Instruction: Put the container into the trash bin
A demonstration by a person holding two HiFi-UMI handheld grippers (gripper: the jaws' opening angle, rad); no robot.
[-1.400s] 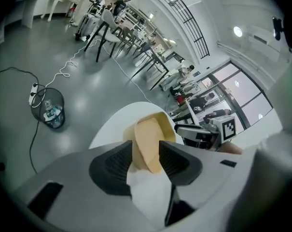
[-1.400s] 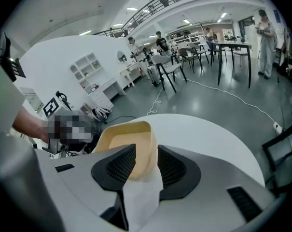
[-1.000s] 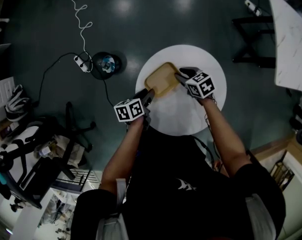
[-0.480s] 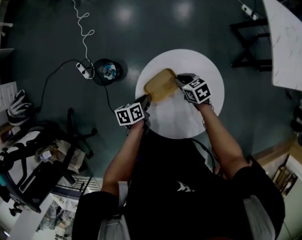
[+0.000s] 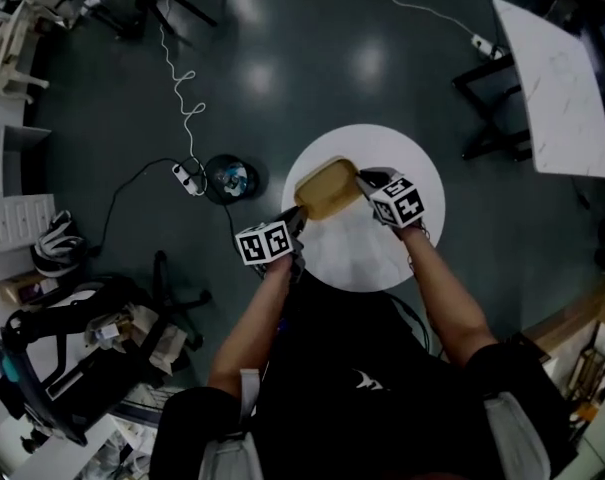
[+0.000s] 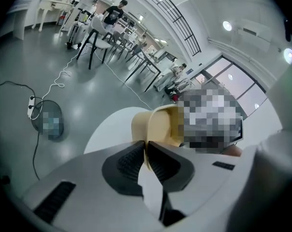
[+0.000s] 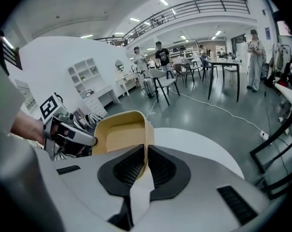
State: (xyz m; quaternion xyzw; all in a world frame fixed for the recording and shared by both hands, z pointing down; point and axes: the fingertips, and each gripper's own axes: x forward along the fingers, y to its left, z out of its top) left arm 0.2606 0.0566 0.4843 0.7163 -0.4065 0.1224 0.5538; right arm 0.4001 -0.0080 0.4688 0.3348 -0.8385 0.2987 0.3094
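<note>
A tan rectangular container [image 5: 327,188] hangs just above the round white table [image 5: 372,258], held by opposite rims. My left gripper [image 5: 300,213] grips the near-left wall; in the left gripper view its jaws [image 6: 146,153] are still closing, pads pressed on the thin tan rim [image 6: 158,127]. My right gripper [image 5: 362,178] holds the right wall; its jaws [image 7: 146,161] are closing too, pinching the container's edge [image 7: 119,132]. The dark round trash bin [image 5: 229,178] stands on the floor left of the table.
A power strip [image 5: 185,176] and white cable [image 5: 187,98] lie on the floor beside the bin. An office chair [image 5: 172,288] and clutter fill the lower left. A white slab table on a black frame [image 5: 552,88] stands at the upper right.
Both grippers went from open beside the container's walls to clamped on them. They have raised the container off the white table.
</note>
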